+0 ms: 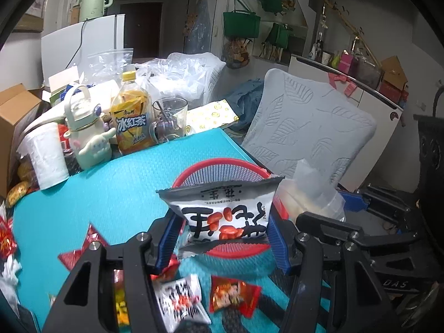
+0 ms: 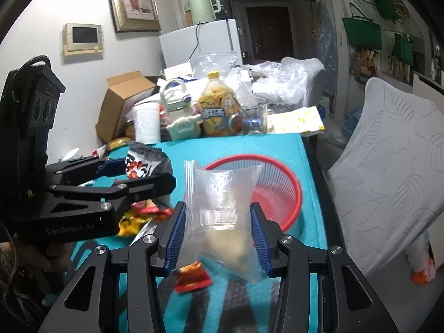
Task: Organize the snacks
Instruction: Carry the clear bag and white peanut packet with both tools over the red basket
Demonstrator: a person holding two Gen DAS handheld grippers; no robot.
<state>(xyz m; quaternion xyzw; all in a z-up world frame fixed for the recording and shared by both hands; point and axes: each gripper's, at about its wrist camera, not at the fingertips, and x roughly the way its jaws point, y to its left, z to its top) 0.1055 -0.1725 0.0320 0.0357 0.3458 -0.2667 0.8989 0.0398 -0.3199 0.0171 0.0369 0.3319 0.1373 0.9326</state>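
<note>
My left gripper (image 1: 224,238) is shut on a black-and-white peanut packet (image 1: 224,213) and holds it above the near rim of the red mesh basket (image 1: 222,169). It also shows in the right wrist view (image 2: 138,170) with the packet (image 2: 141,161). My right gripper (image 2: 219,233) is shut on a clear plastic snack bag (image 2: 222,202), held in the air just before the basket (image 2: 280,183). The clear bag also shows in the left wrist view (image 1: 308,191). Loose snack packets (image 1: 233,297) lie on the teal mat (image 1: 111,194) below.
At the table's back stand an iced tea bottle (image 1: 133,116), a glass mug (image 1: 169,119), a cream flask (image 1: 86,127), a white cup (image 1: 47,155) and plastic bags (image 1: 177,75). A grey chair back (image 1: 308,127) stands right of the table. A cardboard box (image 2: 125,102) sits at the left.
</note>
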